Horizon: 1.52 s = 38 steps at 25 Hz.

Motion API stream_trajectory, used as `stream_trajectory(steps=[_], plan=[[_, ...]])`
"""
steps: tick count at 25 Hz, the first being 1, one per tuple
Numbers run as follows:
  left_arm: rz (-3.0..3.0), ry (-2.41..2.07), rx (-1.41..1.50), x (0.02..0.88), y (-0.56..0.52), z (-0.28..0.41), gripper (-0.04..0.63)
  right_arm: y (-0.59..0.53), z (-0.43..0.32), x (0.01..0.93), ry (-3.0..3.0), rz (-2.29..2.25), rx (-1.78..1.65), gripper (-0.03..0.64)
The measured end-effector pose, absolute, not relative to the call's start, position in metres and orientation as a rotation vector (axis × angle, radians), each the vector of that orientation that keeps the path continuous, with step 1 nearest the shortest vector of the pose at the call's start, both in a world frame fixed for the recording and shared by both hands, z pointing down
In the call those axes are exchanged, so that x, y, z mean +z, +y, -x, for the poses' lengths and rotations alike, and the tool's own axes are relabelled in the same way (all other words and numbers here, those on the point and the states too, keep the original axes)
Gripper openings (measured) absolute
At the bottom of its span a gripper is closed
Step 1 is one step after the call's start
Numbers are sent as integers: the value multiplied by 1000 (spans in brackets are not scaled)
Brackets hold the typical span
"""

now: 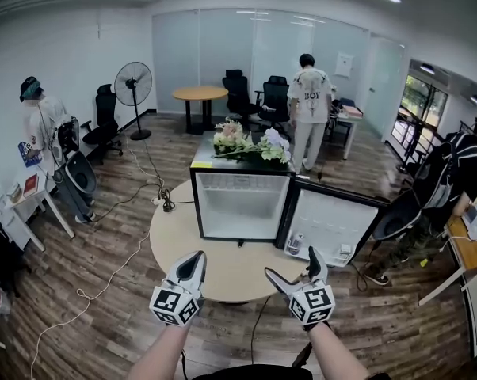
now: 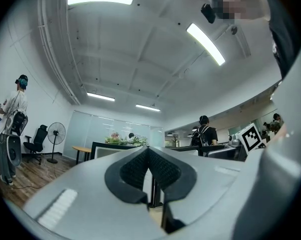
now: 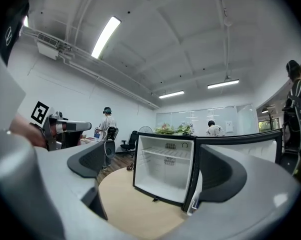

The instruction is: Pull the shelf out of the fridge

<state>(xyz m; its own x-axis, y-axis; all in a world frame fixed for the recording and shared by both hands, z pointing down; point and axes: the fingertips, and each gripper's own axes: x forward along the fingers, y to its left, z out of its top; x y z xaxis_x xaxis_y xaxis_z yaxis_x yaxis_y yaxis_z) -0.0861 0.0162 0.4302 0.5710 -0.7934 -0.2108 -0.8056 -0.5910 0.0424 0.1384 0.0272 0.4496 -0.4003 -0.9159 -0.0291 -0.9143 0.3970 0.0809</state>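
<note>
Facing the open fridge (image 1: 240,196) on the counter (image 1: 227,271), we hold our right tool (image 1: 294,266) spread wide and empty, ready for the shelf (image 3: 167,154) seated high inside; our left tool (image 1: 194,261) is clenched on nothing.

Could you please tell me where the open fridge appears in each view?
Head view: fridge at centre, door swung right.
Left gripper view: fridge left of centre, only its upper part showing.
Right gripper view: fridge at centre, interior facing the camera.
Shared landmark: flowers on its top.
</note>
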Motion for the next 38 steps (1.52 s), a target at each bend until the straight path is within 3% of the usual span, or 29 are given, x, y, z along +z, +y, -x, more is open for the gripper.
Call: stream_trajectory(steps=[25, 38], plan=[[2797, 1268, 402, 450, -25, 160, 0, 12, -62, 457, -2489, -1814, -121, 586], [2766, 1291, 346, 448, -97, 124, 0, -77, -83, 460, -2603, -1796, -44, 584]])
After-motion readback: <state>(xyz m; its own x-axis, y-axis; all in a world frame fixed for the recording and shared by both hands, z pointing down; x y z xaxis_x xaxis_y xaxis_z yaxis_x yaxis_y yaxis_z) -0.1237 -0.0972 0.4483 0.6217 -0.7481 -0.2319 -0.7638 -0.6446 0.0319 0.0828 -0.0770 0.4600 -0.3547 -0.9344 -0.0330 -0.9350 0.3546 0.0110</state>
